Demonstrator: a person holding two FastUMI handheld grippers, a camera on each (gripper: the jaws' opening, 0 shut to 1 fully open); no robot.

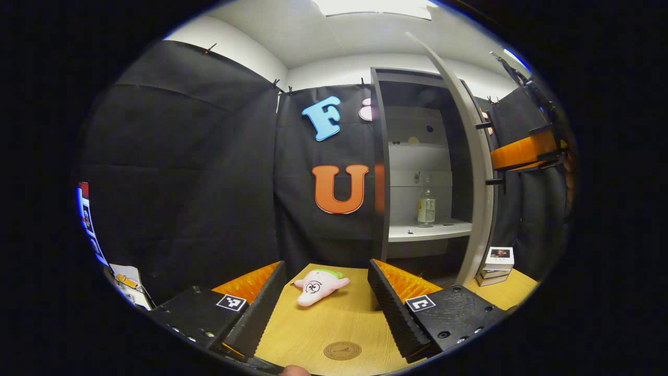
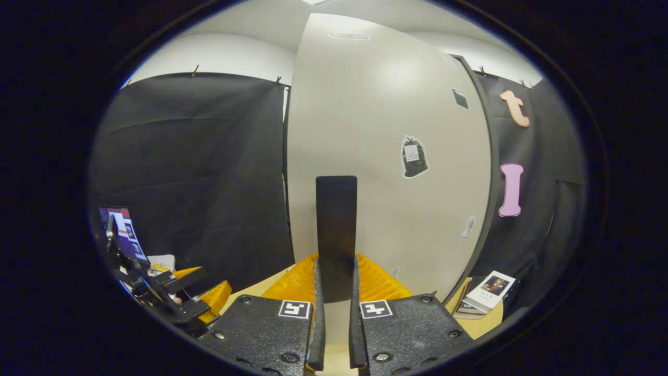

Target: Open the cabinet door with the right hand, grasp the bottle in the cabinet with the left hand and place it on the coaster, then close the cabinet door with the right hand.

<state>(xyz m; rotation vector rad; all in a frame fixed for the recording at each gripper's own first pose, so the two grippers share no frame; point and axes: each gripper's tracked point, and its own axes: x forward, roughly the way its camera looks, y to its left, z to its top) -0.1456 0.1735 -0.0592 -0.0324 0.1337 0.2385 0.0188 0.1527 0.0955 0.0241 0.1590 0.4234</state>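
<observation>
A: Start at the right gripper (image 2: 336,334). What are its fingers doing?

B: In the right gripper view they are closed in on the door handle (image 2: 336,235), a dark upright bar, one finger pressing each side of it. Behind the handle the pale cabinet door (image 2: 386,156) spreads wide, with a sticker on its face to the right.

A: And the left gripper (image 1: 326,308)?

B: Spread wide with nothing between the fingers, low over the wooden table (image 1: 313,329). The round coaster (image 1: 342,350) lies on the table in the gap between the fingers, near the front edge. A pink plush toy (image 1: 318,285) lies farther in, also in that gap.

A: Where is the bottle?

B: In the left gripper view the bottle (image 1: 426,204) stands upright on the white shelf (image 1: 443,230) inside the open cabinet (image 1: 381,167), far right of the left gripper and back from the shelf's front edge. The shelf has bare room on both sides of it.

A: Is the door edge in the way?

B: The door swings out to the right of the opening; its edge curves past the shelf's right end. A stack of books (image 1: 497,265) sits on the table just beyond it.
</observation>
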